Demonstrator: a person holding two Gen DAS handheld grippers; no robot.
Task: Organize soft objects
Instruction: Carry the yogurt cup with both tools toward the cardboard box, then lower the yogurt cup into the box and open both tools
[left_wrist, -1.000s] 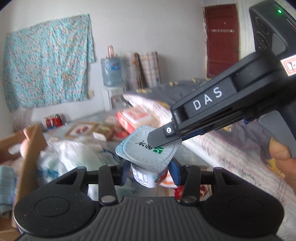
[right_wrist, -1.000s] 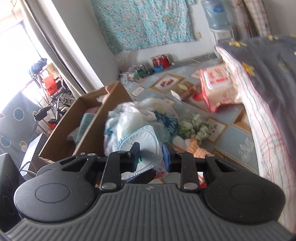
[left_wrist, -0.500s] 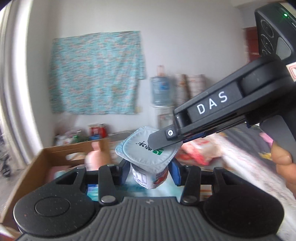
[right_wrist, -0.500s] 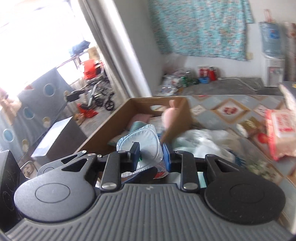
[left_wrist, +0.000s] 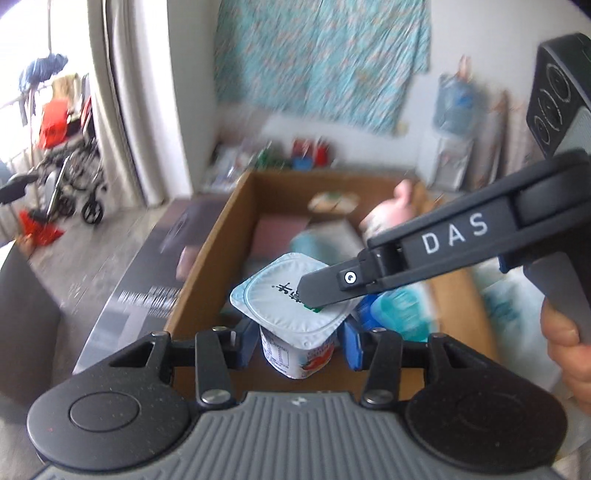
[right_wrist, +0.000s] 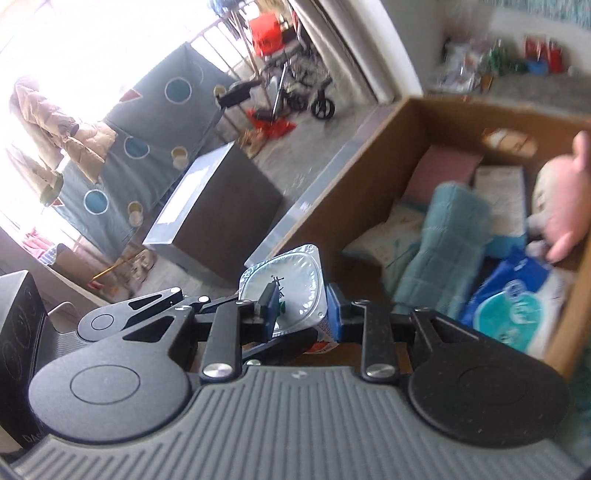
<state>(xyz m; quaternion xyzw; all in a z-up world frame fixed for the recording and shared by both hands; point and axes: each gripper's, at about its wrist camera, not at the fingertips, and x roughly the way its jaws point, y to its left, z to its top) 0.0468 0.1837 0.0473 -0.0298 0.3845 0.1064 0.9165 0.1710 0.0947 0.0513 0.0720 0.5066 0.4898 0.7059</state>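
Observation:
A white yogurt cup (left_wrist: 295, 314) with a foil lid hangs over the near left corner of an open cardboard box (left_wrist: 221, 229). My left gripper (left_wrist: 299, 343) is shut on the cup's body, a blue pad on each side. My right gripper (right_wrist: 301, 310) comes in from the right and is shut on the cup (right_wrist: 295, 288) at its rim. One of its fingers (left_wrist: 321, 291) lies across the lid. In the box lie a teal towel (right_wrist: 443, 236), a pink plush toy (right_wrist: 565, 206), a blue tissue pack (right_wrist: 517, 291) and a pink flat item (right_wrist: 439, 170).
A dark low cabinet (right_wrist: 221, 206) stands left of the box on the grey floor. A wheelchair (left_wrist: 74, 177) is by the curtain and bright window. A floral cloth (left_wrist: 321, 55) hangs on the far wall. A hand (left_wrist: 569, 354) holds the right tool.
Both grippers have swung left together with the yogurt cup, from over the bed and plastic bags to over the cardboard box. The grip on the cup looks the same.

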